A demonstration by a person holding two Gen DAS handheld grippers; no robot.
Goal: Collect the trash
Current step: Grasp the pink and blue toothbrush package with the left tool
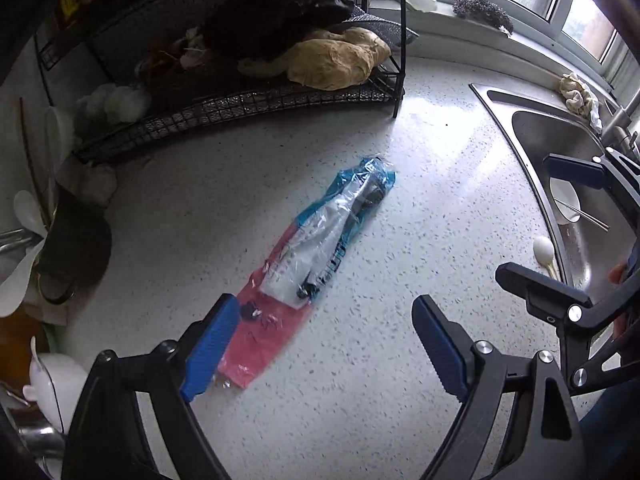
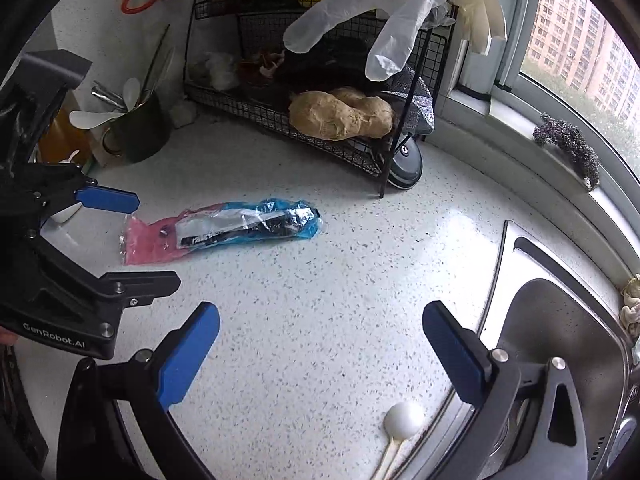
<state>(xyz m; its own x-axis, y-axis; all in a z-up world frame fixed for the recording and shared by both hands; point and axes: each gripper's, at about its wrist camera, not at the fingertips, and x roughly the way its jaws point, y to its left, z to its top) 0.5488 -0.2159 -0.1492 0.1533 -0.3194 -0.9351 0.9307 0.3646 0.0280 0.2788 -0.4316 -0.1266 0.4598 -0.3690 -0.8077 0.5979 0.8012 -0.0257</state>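
A crumpled plastic wrapper (image 1: 316, 256), pink at one end and blue at the other with clear film and black print, lies flat on the speckled countertop (image 1: 360, 400). It also shows in the right wrist view (image 2: 224, 230). My left gripper (image 1: 324, 350) is open and empty, hovering over the wrapper's pink end, its left finger (image 1: 208, 346) above the pink edge. My right gripper (image 2: 320, 354) is open and empty above bare counter, nearer than the wrapper. The left gripper shows at the left of the right wrist view (image 2: 108, 199); the right gripper shows at the right of the left wrist view (image 1: 576, 168).
A black wire rack (image 2: 360, 148) with cloths and a tan bag stands behind the wrapper. White gloves (image 2: 384, 4) hang above it. A steel sink (image 1: 560, 152) with a bowl lies to the right. A white spoon (image 2: 402, 420) rests by the sink edge. A utensil cup (image 2: 136, 128) stands at the left.
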